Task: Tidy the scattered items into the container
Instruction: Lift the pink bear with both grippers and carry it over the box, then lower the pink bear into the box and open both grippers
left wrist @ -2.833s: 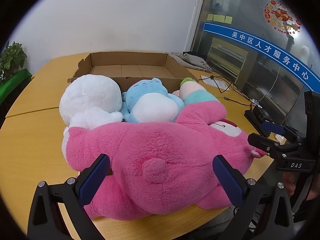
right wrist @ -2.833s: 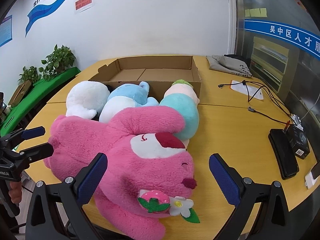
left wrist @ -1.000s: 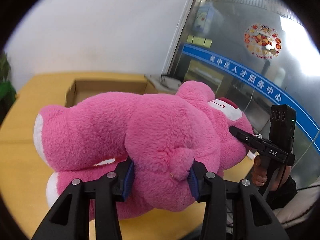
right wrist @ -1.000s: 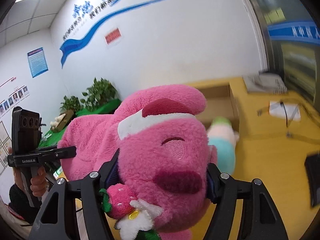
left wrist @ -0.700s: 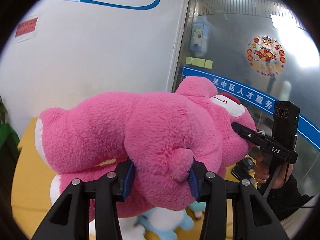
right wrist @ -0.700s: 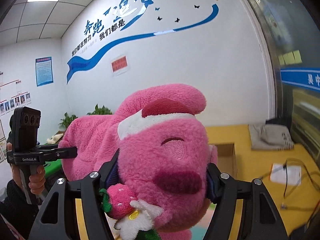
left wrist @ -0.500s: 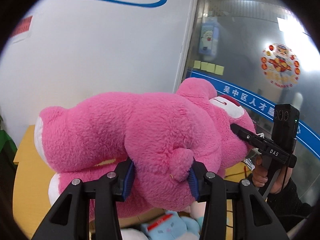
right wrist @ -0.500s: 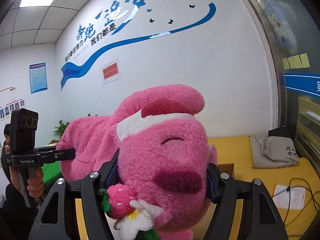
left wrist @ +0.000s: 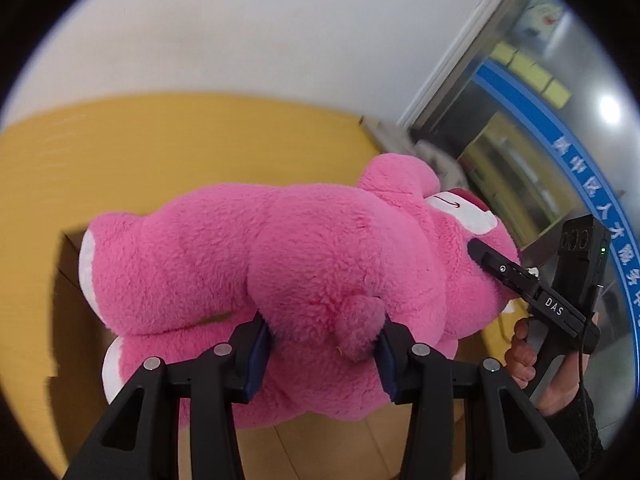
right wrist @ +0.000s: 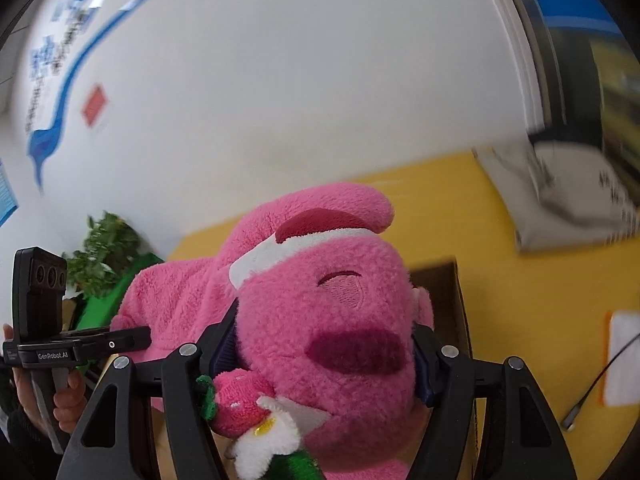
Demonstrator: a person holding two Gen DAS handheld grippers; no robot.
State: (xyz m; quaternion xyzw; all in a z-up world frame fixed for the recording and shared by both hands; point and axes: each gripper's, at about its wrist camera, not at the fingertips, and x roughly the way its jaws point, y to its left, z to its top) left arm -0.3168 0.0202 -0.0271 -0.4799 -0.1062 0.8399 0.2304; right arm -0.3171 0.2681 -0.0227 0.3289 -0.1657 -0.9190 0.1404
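Observation:
A big pink plush bear [left wrist: 280, 264] hangs in the air between both grippers. My left gripper [left wrist: 322, 356] is shut on its rump, pads pressed in on either side of the small tail. My right gripper [right wrist: 324, 348] is shut on the bear's head [right wrist: 328, 312], with the strawberry and flower trim at its lower left. The left wrist view shows a right gripper finger [left wrist: 500, 270] dug into the head, held by a hand [left wrist: 528, 356]. The open cardboard box [left wrist: 70, 276] lies under the bear, its corner [right wrist: 452, 292] showing to the right of the head.
The yellow table [left wrist: 160, 140] runs to a white wall. A grey bag [right wrist: 560, 200] lies at the table's far right, with a white sheet [right wrist: 624, 360] and a cable near it. A green plant [right wrist: 108, 248] stands at the left. Glass doors are on the right.
Both grippers have carried the bear across the table and tilted down. The wall lettering and the small plush toys have left view; the box now shows beneath the bear. Both grips are unchanged.

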